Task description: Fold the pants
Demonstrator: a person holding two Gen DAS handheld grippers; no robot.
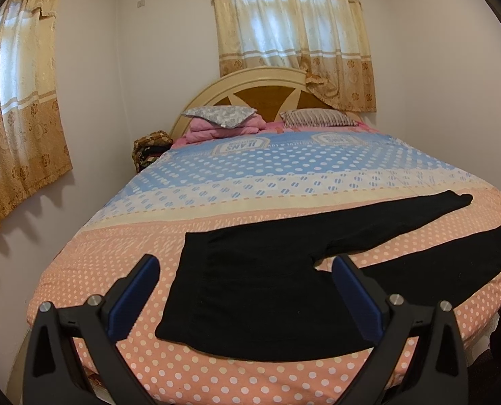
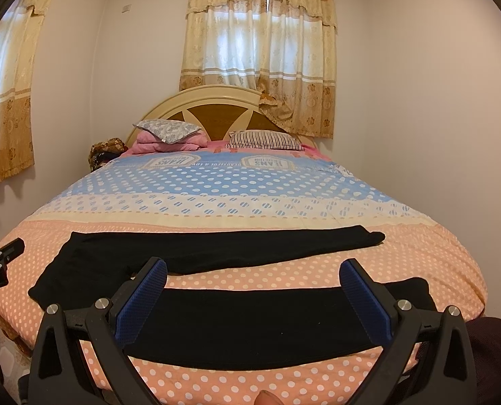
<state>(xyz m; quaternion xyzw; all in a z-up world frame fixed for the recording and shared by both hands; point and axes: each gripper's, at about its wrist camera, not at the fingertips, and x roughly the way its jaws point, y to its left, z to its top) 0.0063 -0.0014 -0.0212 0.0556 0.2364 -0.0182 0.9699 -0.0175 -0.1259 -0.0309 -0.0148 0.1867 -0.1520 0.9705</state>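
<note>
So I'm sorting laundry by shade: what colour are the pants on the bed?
Plain black pants, no visible pattern; clearest in the left wrist view.

Left gripper (image 1: 245,271): blk frame, blue textured pads, silver screws.

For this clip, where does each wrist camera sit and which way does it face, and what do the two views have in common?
Left wrist: above the bed's foot edge, facing the headboard over the waist end of the black pants; its own left gripper shows open.
Right wrist: further right along that edge, same heading, over the near pant leg; the right gripper shows open, with the left gripper at the left border.
Shared: the pants spread flat on the dotted bedspread, pillows, curtains.
</note>
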